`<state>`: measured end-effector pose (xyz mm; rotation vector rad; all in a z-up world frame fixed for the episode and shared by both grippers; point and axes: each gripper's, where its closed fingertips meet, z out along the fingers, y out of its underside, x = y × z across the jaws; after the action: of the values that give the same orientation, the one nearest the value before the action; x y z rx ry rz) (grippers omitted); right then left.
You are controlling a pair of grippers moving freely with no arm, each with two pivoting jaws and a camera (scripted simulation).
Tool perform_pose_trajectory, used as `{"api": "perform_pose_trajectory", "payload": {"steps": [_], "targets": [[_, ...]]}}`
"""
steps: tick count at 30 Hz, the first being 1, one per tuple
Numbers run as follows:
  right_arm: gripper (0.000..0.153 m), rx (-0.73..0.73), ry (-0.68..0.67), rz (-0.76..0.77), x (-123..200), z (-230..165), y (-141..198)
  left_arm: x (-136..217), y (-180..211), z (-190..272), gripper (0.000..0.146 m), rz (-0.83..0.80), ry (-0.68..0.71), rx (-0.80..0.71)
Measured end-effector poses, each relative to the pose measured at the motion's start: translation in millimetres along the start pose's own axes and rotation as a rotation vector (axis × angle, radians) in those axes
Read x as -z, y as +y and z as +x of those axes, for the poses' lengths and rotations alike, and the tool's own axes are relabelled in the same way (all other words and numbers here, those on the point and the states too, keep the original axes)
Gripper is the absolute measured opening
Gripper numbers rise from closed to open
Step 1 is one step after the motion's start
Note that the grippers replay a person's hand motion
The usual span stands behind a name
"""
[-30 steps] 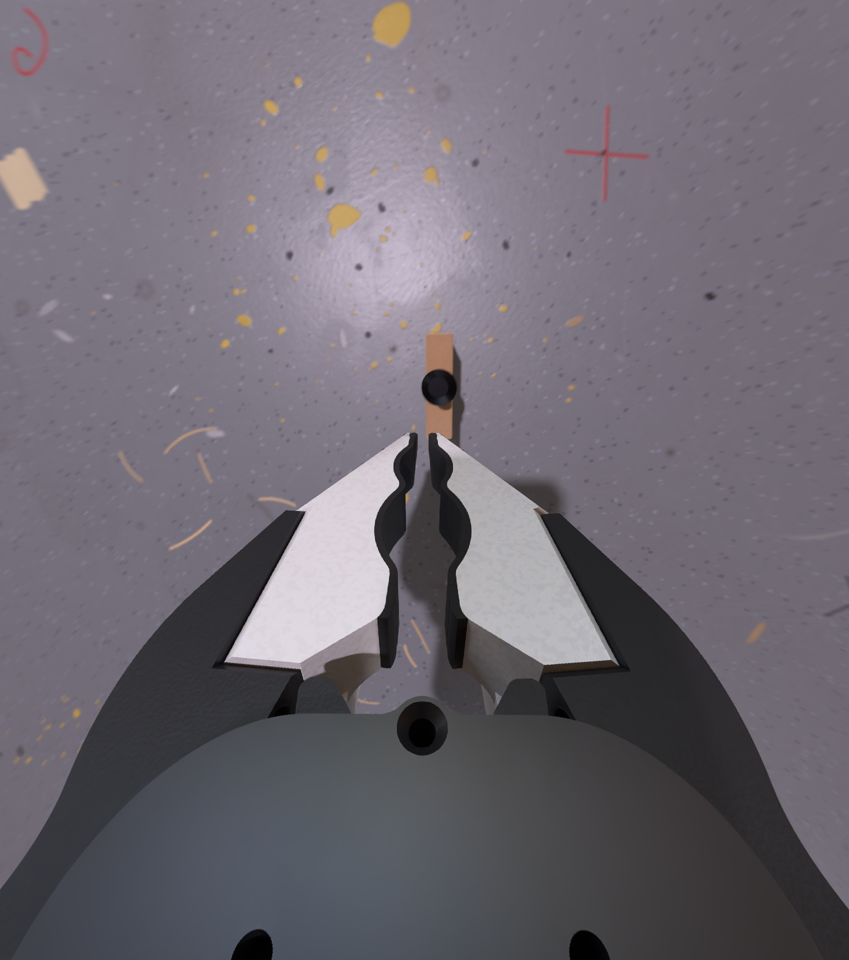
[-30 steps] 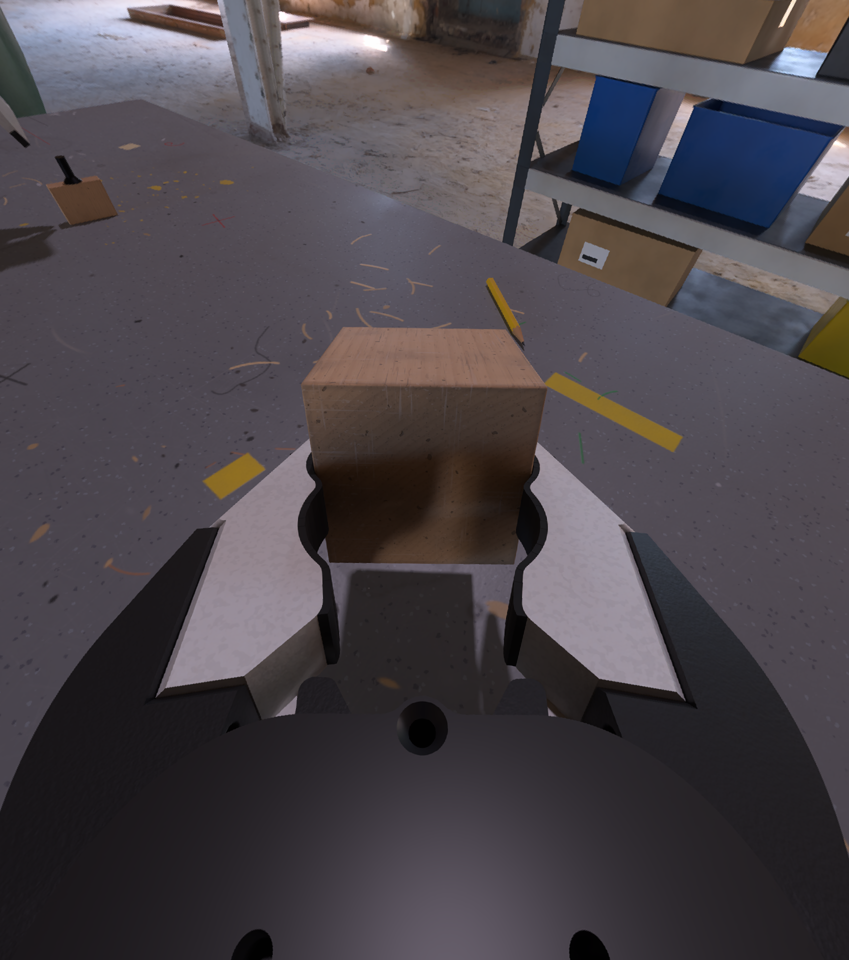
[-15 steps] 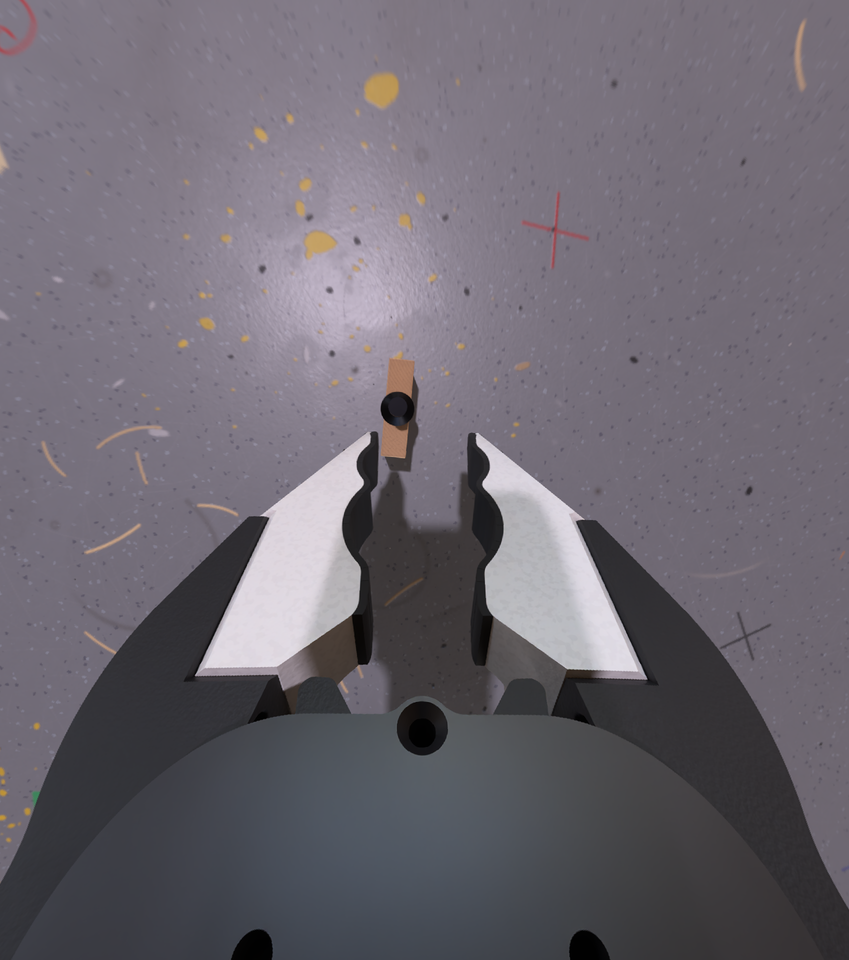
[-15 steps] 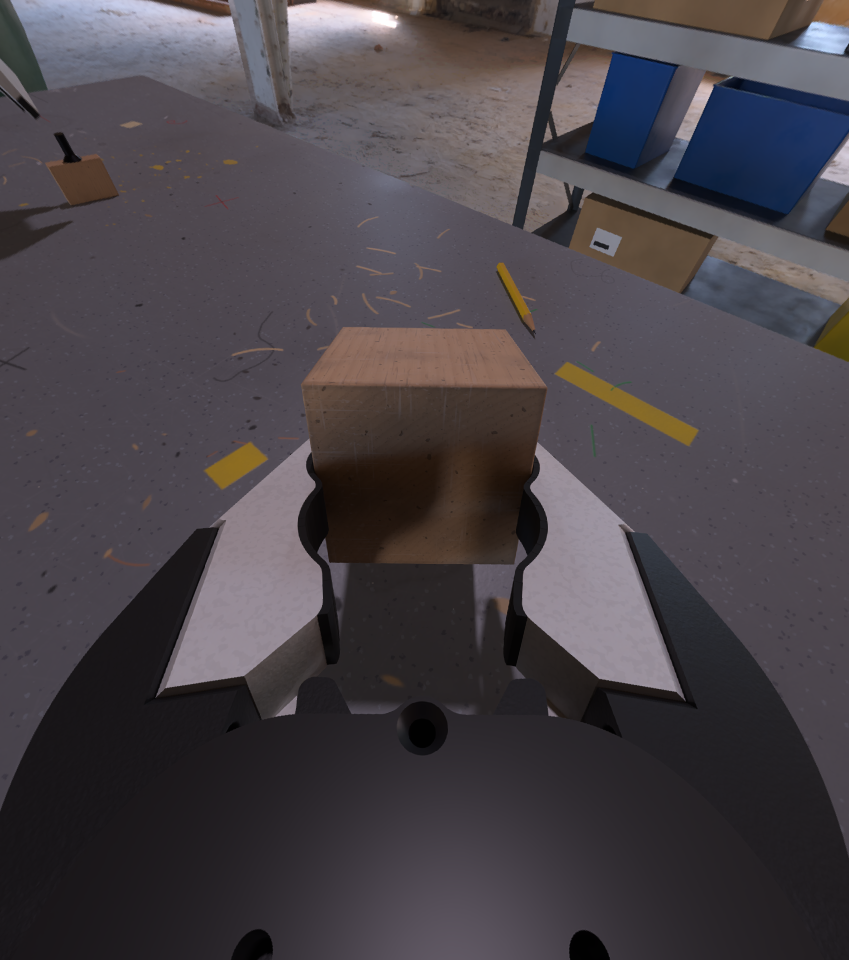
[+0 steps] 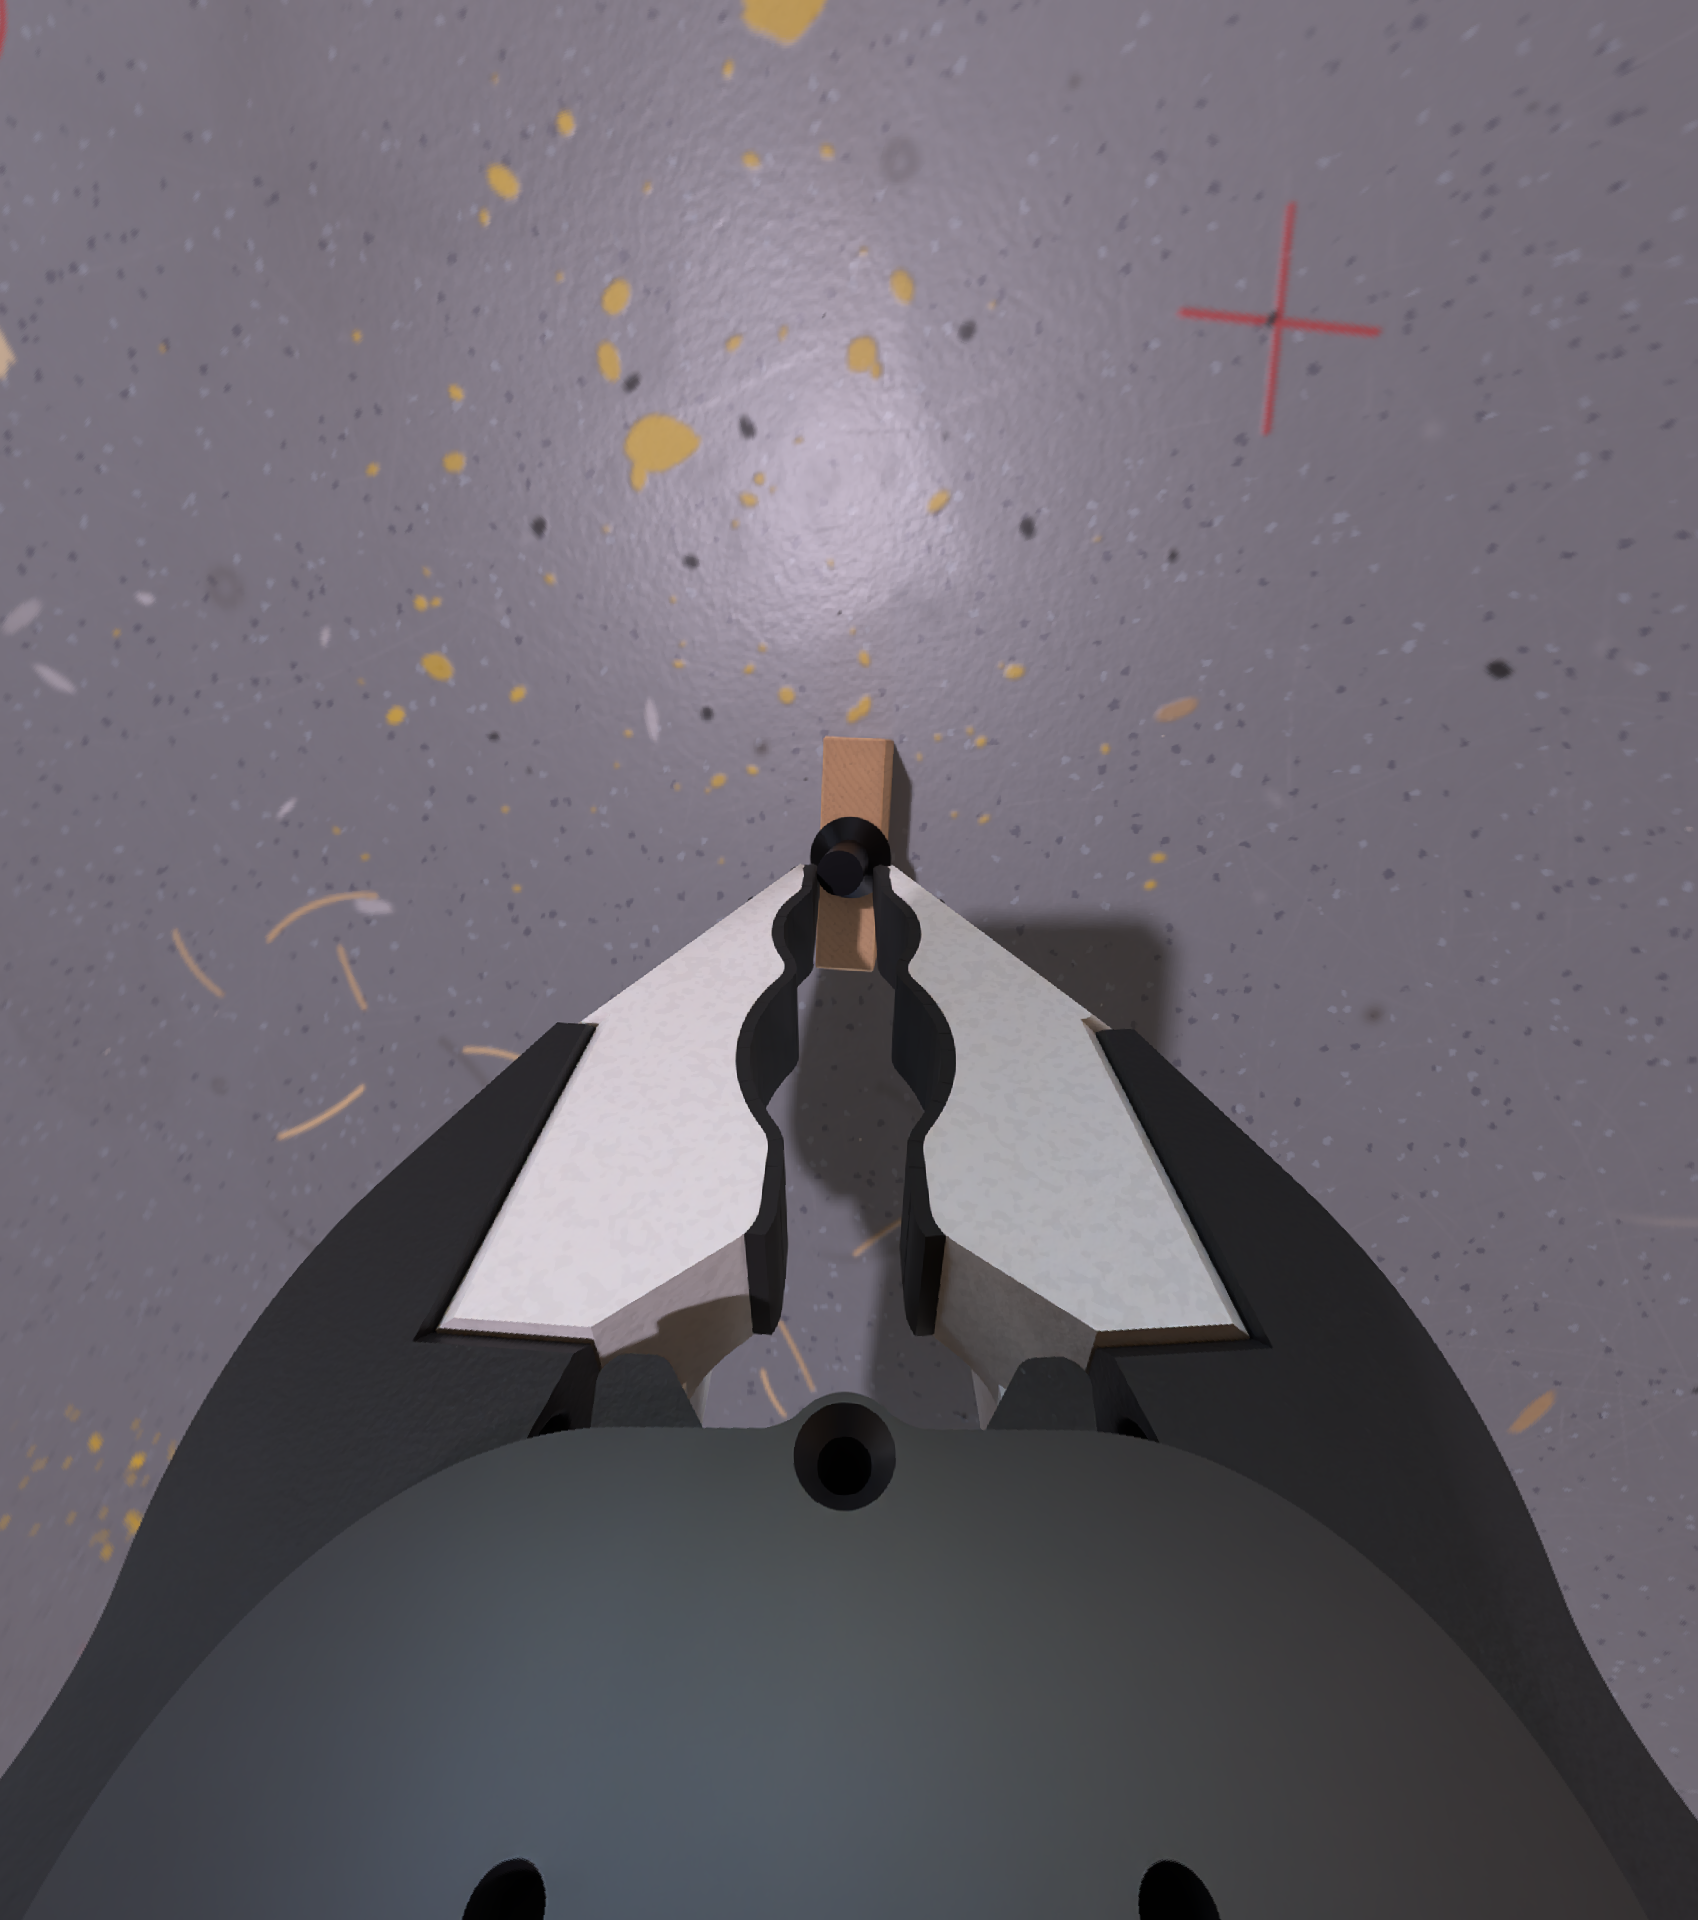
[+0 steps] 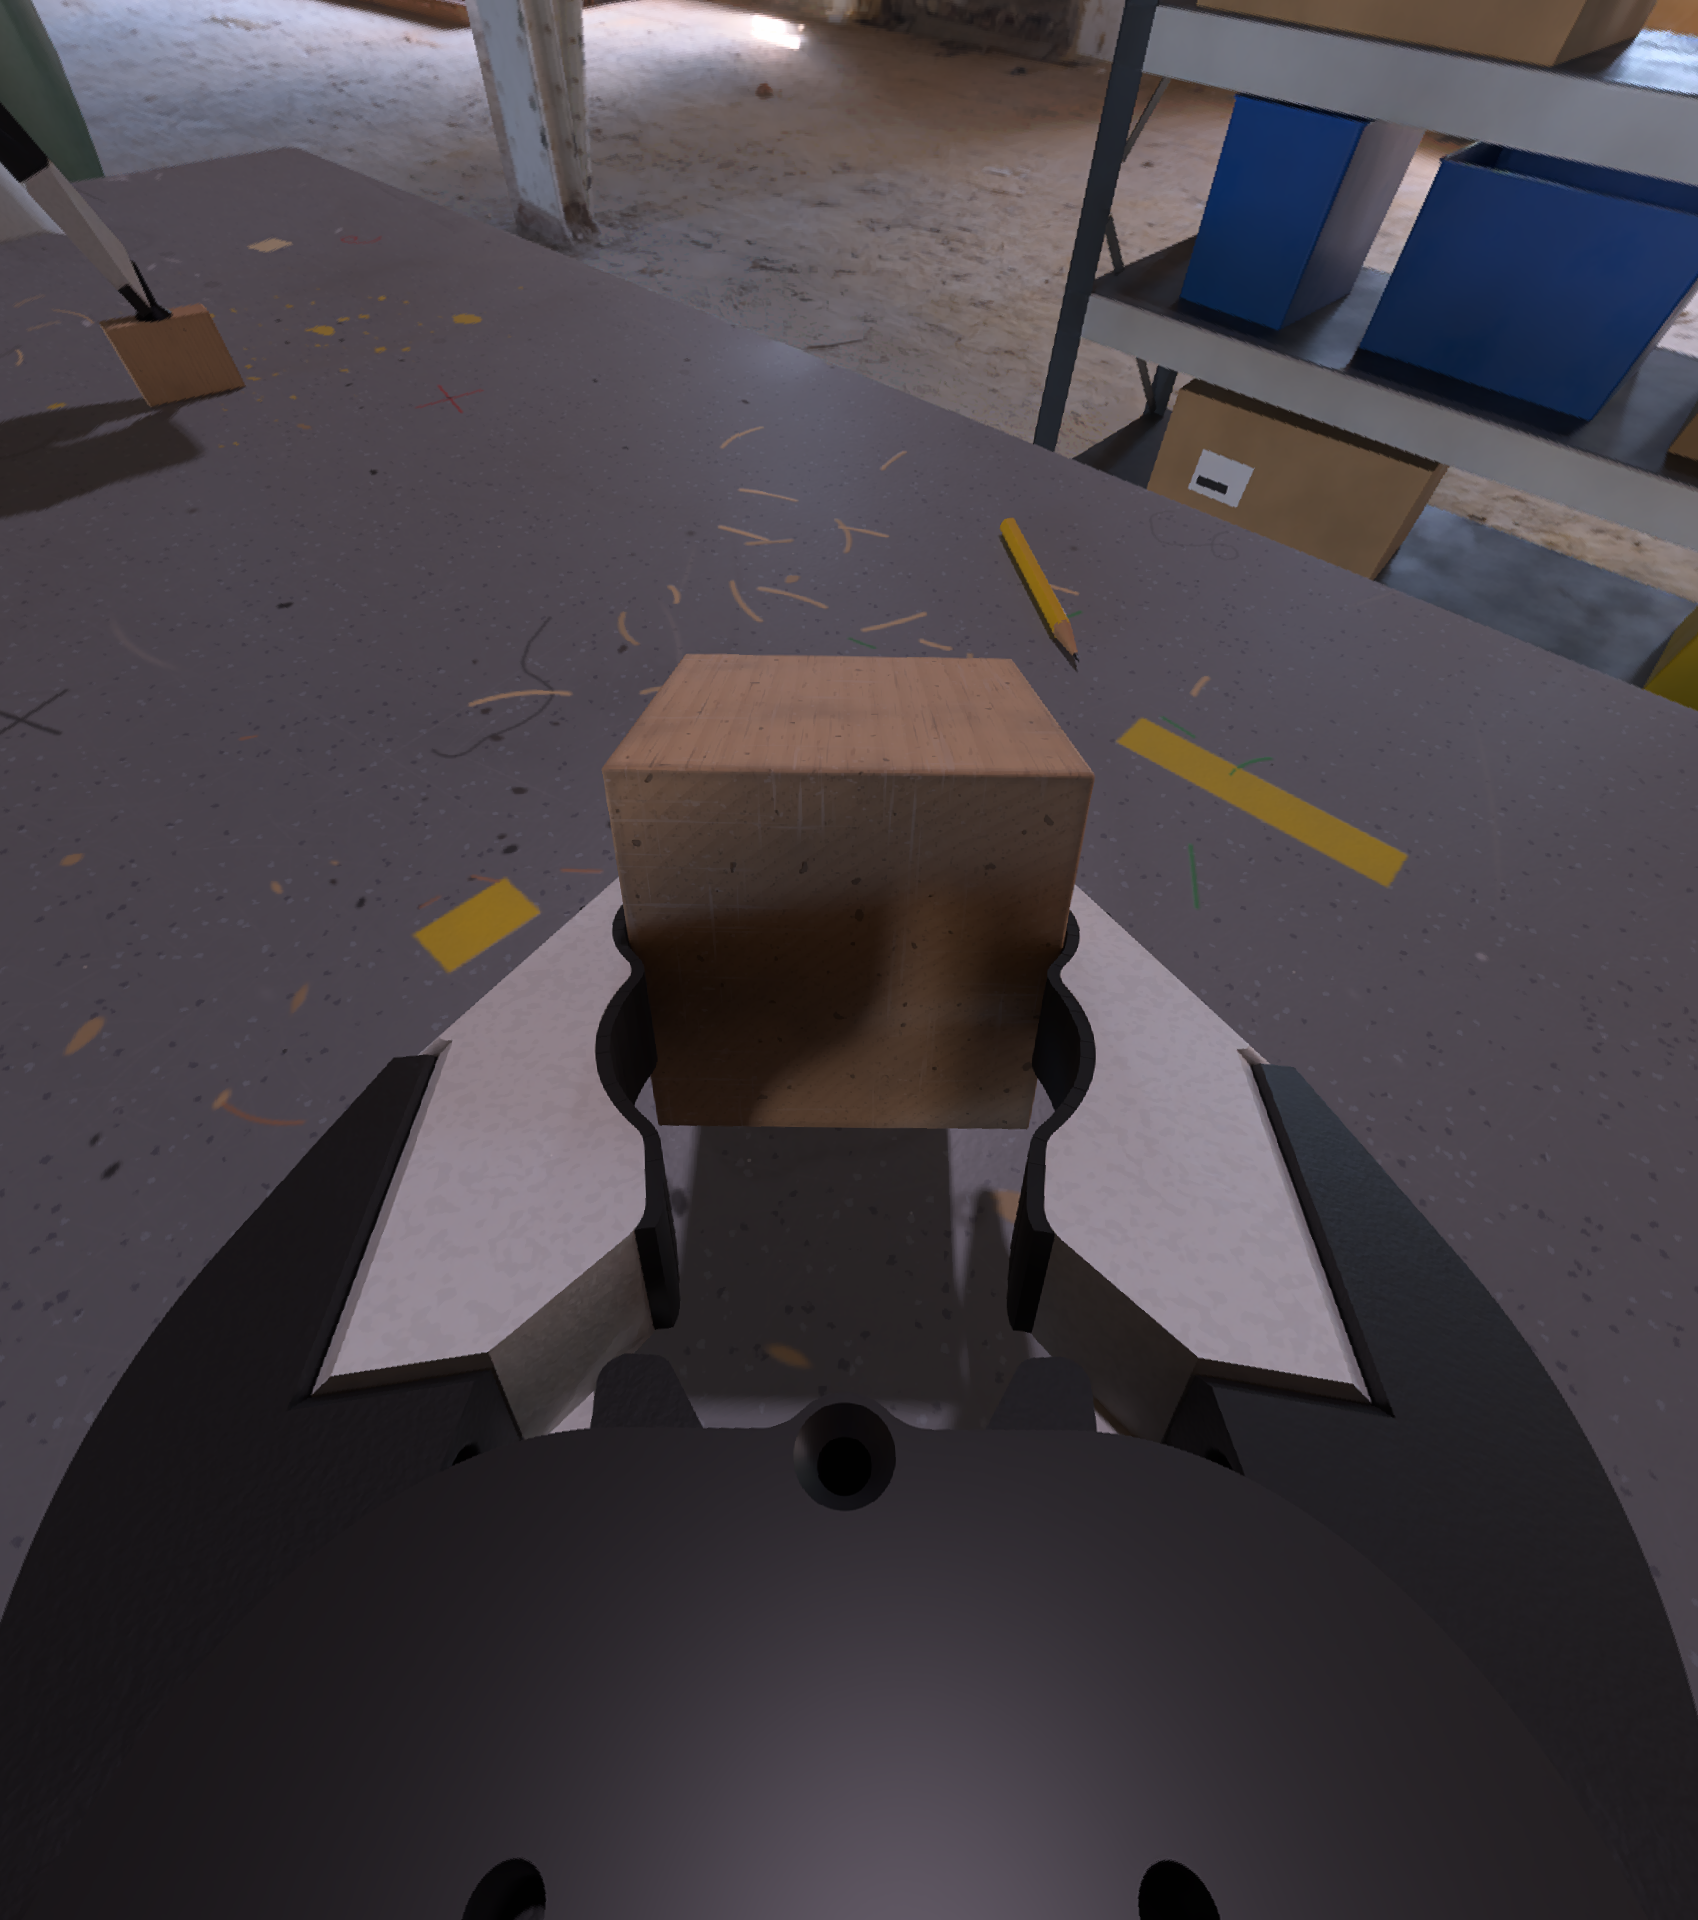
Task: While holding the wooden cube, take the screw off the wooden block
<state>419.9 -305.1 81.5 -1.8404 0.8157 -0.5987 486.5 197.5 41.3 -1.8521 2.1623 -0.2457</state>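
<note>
Left wrist view: left gripper [image 5: 848, 871] points straight down over the grey table [image 5: 1447, 831], fingertips pinched on the black screw [image 5: 846, 860], which stands in the thin block [image 5: 856, 781] seen edge-on. Right wrist view: right gripper [image 6: 845, 940] clamps the cube [image 6: 847, 894] by its two sides, lifted clear of the table [image 6: 305, 623]. Far left, block [image 6: 173, 353] sits on the table with the other gripper's tips at the screw [image 6: 145, 309] on top. Pencil [image 6: 1037, 587] lies beyond the cube.
</note>
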Motion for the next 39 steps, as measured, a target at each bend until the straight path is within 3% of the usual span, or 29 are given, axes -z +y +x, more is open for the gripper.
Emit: {"api": "perform_pose_trajectory", "payload": {"steps": [5, 8, 13, 20, 23, 29, 33, 39], "targets": [[0.074, -0.004, -0.004, 0.008, 1, -1, -2, 2, -3, -1, 0.008, 0.095, 0.061, -0.005], [0.074, 0.012, -0.006, 0.005, 1, -4, -4, 22, -9, -5, 0.008, 0.226, 0.111, 0.019], [0.074, 0.003, -0.010, 0.035, 0, -7, -10, 87, -21, -24, 0.008, 0.500, -0.058, -0.040], [0.074, 0.000, -0.070, 0.056, -12, -29, -18, 141, -20, -20, 0.008, 0.754, -0.212, -0.090], [0.074, 0.031, -0.090, 0.053, -17, -38, -23, 149, -28, -22, 0.008, 0.834, -0.149, -0.093], [0.074, 0.055, -0.101, 0.061, -19, -47, -32, 137, -50, -43, 0.008, 0.878, 0.025, 0.042], [0.074, 0.047, -0.085, 0.085, -13, -48, -35, 158, -65, -45, 0.008, 1.008, 0.016, -0.011], [0.074, 0.018, -0.093, 0.113, -9, -50, -42, 206, -85, -37, 0.008, 1.251, 0.153, -0.042]]}}
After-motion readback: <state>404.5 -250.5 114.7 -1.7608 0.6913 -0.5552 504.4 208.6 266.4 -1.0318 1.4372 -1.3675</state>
